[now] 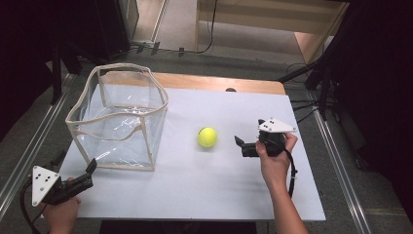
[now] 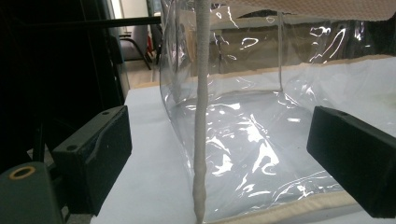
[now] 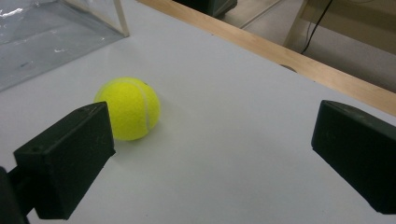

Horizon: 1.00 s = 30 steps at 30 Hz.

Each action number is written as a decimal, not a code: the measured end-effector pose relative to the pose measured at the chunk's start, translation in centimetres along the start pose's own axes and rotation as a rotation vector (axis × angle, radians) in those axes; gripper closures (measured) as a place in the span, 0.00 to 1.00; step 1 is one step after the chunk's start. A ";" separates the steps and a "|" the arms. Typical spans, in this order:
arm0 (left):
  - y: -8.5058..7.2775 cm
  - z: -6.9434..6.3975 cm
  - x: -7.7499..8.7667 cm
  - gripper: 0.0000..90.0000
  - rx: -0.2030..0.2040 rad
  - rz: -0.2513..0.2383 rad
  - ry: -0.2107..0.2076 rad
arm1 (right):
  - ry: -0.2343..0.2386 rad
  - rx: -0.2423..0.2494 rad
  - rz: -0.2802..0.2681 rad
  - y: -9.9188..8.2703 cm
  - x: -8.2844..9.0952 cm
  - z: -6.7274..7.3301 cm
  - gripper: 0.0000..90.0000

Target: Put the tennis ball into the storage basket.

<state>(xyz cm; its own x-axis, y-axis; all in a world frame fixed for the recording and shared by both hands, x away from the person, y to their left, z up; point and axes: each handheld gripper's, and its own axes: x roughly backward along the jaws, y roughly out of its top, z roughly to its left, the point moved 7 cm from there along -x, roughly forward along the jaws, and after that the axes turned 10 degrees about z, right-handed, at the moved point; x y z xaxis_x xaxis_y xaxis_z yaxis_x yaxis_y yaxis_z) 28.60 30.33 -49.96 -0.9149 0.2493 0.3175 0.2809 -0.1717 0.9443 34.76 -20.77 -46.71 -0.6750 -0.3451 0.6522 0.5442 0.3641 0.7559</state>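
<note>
A yellow-green tennis ball (image 1: 207, 137) rests on the white table top (image 1: 204, 185), just right of a clear plastic bin (image 1: 119, 117) with cream fabric trim. My right gripper (image 1: 240, 145) is held low to the right of the ball, jaws wide open and pointing at it. In the right gripper view the ball (image 3: 129, 108) lies ahead, beside the left jaw and apart from it. My left gripper (image 1: 90, 169) sits at the table's front left, open, facing the bin's near corner (image 2: 201, 140). Nothing is between its jaws.
The bin (image 2: 261, 121) stands open-topped and holds nothing. A wooden strip (image 1: 219, 83) runs along the table's far edge. Metal rails (image 1: 336, 161) flank the table on both sides. Dark stands and cables stand at the far right.
</note>
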 end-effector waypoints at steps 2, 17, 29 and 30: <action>0.0 0.0 0.0 0.08 0.001 -0.001 -0.002 | 0.003 0.004 0.000 0.1 -0.1 0.1 0.00; 0.0 0.0 0.0 0.08 0.002 -0.001 -0.004 | 0.049 0.049 0.054 1.6 -2.6 1.4 0.00; 0.0 0.0 0.0 0.08 0.004 -0.001 -0.003 | 0.081 0.085 0.101 2.8 -4.2 2.5 0.00; 0.0 0.0 0.0 0.08 0.002 -0.001 -0.003 | 0.086 0.088 0.106 2.9 -4.4 2.5 0.00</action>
<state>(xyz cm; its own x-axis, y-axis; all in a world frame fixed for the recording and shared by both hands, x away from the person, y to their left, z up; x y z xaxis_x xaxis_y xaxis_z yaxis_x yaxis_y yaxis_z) 28.58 30.38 -49.94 -0.9143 0.2526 0.3166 0.2802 -0.1697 0.9448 38.05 -16.01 -47.52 -0.5684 -0.3724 0.7336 0.5619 0.4756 0.6768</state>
